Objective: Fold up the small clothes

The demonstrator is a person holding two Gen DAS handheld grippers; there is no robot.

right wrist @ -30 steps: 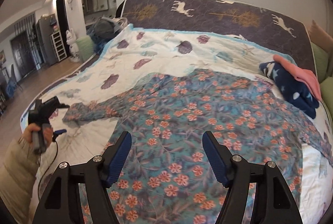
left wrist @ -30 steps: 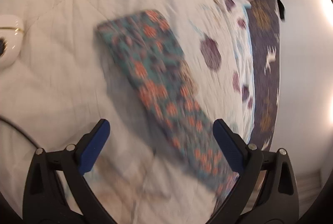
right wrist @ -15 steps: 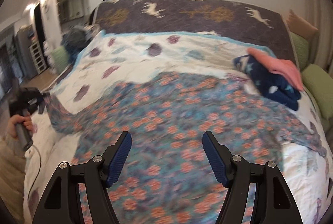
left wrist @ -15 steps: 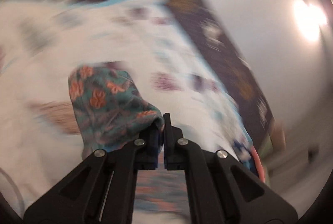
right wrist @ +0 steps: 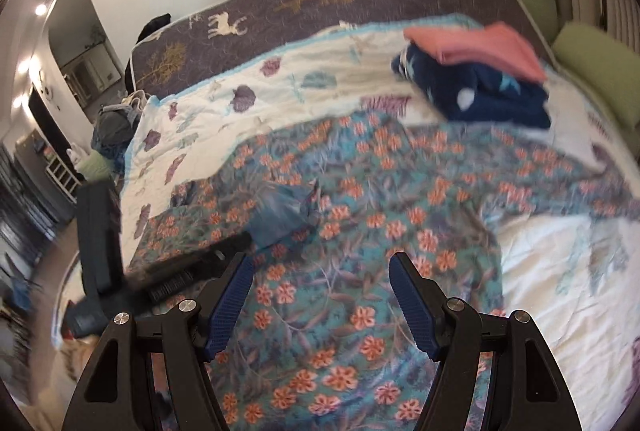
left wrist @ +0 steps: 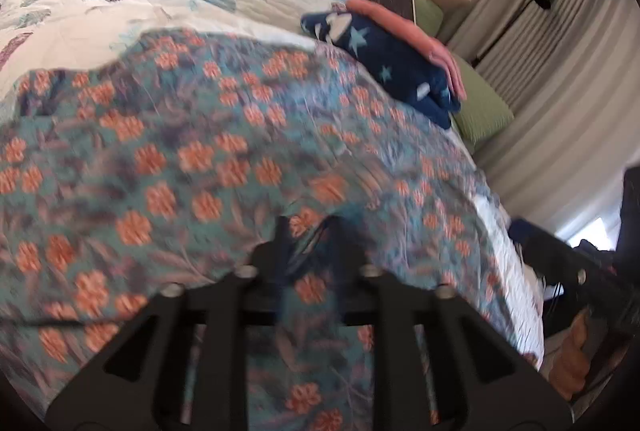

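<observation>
floral fabric fills most of both views: a teal garment (right wrist: 360, 231) printed with orange flowers lies spread across the middle of the bed, over a white quilt (right wrist: 240, 111) patterned with purple and teal shells. one of its sleeves trails toward the bed's right edge, and another part is folded in over the body of the cloth on the left side, showing a paler underside in the right wrist view.

the left gripper (left wrist: 308, 231) is over the left part of the garment. its fingers (left wrist: 280, 235) have just been opening from a full close and now stand a little apart, with a fold of the floral cloth between them; the picture is blurred there, so whether the pads press the cloth cannot be told. in the right wrist view this gripper shows as a dark blurred shape at the left edge of the garment.

the right gripper (right wrist: 322, 271) hangs above the near part of the garment, its blue fingers (right wrist: 236, 295) wide apart and nothing between them. a hand (left wrist: 568, 355) shows at the lower right of the left wrist view.

near the bed's far right corner sits a dark blue starred garment (right wrist: 492, 95), folded, with a pink folded garment (right wrist: 476, 47) on top. green cushions (right wrist: 596, 67) lie beside them at the right edge, and a dark purple cover with deer and trees (right wrist: 320, 3) runs along the far edge.
</observation>
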